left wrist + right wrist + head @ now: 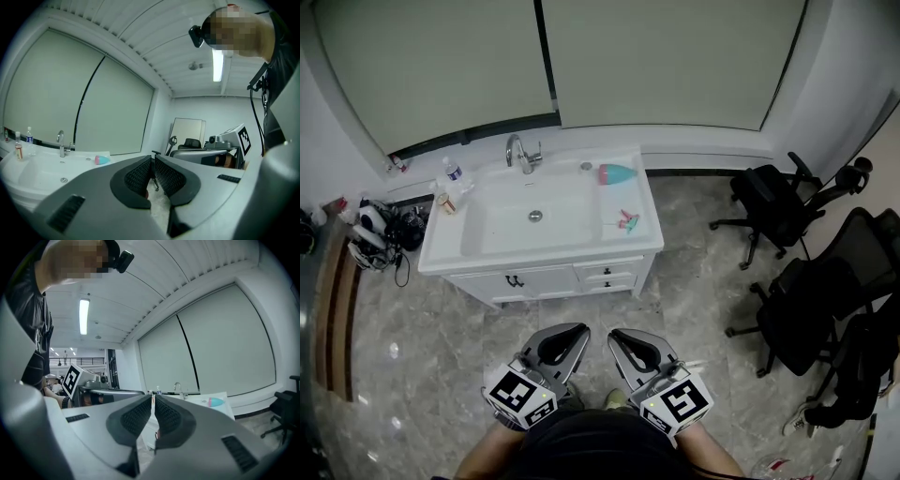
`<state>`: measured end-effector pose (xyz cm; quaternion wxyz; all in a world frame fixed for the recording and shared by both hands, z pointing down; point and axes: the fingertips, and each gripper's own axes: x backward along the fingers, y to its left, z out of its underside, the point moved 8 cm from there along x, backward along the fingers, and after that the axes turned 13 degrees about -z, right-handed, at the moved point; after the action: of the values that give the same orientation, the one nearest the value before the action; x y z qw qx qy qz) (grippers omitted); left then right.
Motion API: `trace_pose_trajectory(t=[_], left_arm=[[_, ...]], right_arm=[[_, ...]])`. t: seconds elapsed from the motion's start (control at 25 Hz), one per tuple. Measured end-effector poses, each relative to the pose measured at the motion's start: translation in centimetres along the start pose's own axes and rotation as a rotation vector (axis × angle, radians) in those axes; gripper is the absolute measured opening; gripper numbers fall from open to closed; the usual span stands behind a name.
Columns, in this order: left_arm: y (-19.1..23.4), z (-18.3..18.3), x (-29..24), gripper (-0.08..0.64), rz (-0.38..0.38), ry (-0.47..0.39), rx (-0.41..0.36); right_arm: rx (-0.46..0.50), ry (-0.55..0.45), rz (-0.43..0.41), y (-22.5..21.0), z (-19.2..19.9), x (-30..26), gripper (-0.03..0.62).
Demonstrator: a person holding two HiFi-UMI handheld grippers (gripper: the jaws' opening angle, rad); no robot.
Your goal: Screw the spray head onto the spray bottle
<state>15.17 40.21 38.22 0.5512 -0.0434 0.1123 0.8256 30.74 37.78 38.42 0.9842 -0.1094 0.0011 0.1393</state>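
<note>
Fingers [139,177] of the left gripper [581,328] are pressed together with nothing between them, and the right gripper [613,334] is likewise closed and empty; both are held side by side, low in front of the person and well apart from the work. The teal plastic spray bottle with a pink end [617,173] lies on its side at the back right of the white vanity counter [623,246]. The small pink-and-teal spray head [627,221] lies separately, nearer the front right edge. Left of them sit the sunken white basin [502,225] and the chrome tap [521,153], with small bottles [450,178] at the far left corner; black office chairs [778,202] stand on the marble floor to the right. Nothing has been picked up yet. The likely troubles: the rounded bottle could roll or slide away if a finger nudges it, the light spray head could be knocked off the counter edge, and a tilted start could cross the threads.
</note>
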Motion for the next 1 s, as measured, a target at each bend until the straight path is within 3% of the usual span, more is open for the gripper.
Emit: trace_pose_trajectory(t=[0.32, 0.64, 0.8, 0.88, 1.0], left_arm=[[5.8, -0.3, -5.3, 0.005, 0.016, 0.019, 0.01], [18.4, -3.6, -14.8, 0.006, 0.136, 0.042, 0.002], [24.7, -4.8, -19.7, 0.006, 0.204, 0.071, -0.026], [27.3, -4.8, -22.4, 0.008, 0.226, 0.096, -0.054], [29.8, -4.6, -27.1, 0.049, 0.256, 0.143, -0.106]], right_arm=[[-0.018, 0.017, 0.032, -5.7, -0.1, -4.5, 0.002], [-0.026, 0.037, 0.147, -14.3, -2.7, -15.6, 0.002], [-0.075, 0.081, 0.232, -18.7, -3.6, -20.9, 0.002], [-0.074, 0.043, 0.26, -21.0, -3.5, -22.8, 0.017], [-0.123, 0.063, 0.307, -24.3, -2.7, -23.9, 0.048]])
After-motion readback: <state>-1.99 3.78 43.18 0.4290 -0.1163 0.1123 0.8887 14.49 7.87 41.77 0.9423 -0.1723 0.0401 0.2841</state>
